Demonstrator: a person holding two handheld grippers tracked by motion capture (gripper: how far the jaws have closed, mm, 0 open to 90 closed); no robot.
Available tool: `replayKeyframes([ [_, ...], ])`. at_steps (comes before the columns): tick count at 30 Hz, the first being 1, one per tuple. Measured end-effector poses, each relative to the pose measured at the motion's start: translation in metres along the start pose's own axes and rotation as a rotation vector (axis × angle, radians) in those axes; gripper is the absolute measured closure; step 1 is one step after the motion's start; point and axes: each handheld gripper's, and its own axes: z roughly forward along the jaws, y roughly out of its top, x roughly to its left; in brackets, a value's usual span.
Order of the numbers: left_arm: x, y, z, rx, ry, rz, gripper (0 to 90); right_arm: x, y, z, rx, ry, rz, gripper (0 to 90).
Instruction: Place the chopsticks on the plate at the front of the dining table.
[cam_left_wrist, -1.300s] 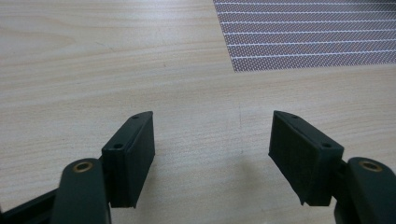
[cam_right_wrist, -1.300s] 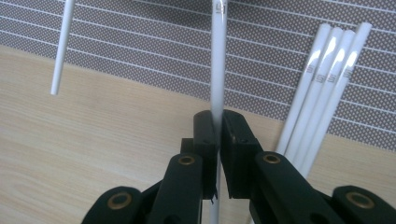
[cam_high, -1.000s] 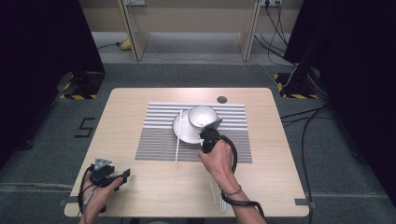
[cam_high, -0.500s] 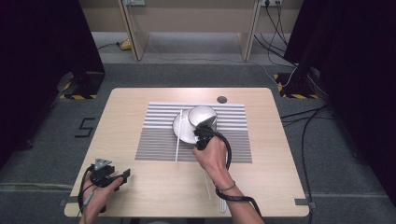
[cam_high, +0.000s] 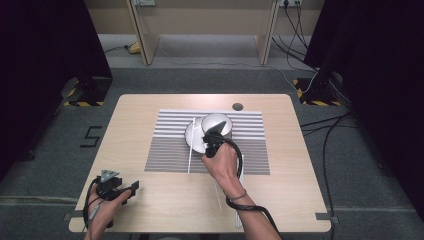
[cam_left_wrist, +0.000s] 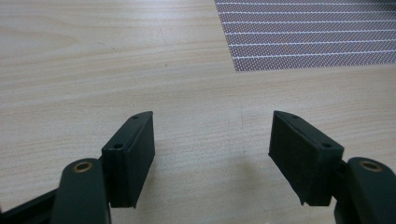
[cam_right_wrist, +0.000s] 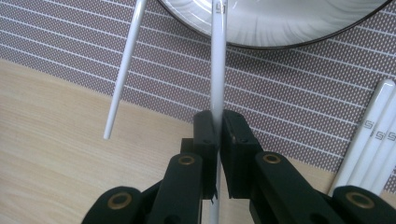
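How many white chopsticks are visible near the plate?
4 chopsticks at least: one clamped in the right gripper, one loose on the mat beside it, two together at that view's right edge; more may be cut off.

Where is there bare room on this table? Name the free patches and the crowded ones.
Free: the wood left of the striped mat, up to the left claw; the far-left corner of the table; the strip right of the mat. Crowded: the mat's middle, with the plate, bowl, chopsticks and right claw.

Grey carpet floor (cam_high: 60, 125), wooden table (cam_high: 140, 107), black curtains (cam_high: 40, 45), floor cables (cam_high: 325, 125).
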Motion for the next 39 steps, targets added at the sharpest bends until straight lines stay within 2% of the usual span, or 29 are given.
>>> replayKeyframes([
  [39,0.002,0.0,-0.001,0.002,-0.001,0.001,30.8,0.007,0.029,0.011,-0.031,0.005,0.025,85.5],
])
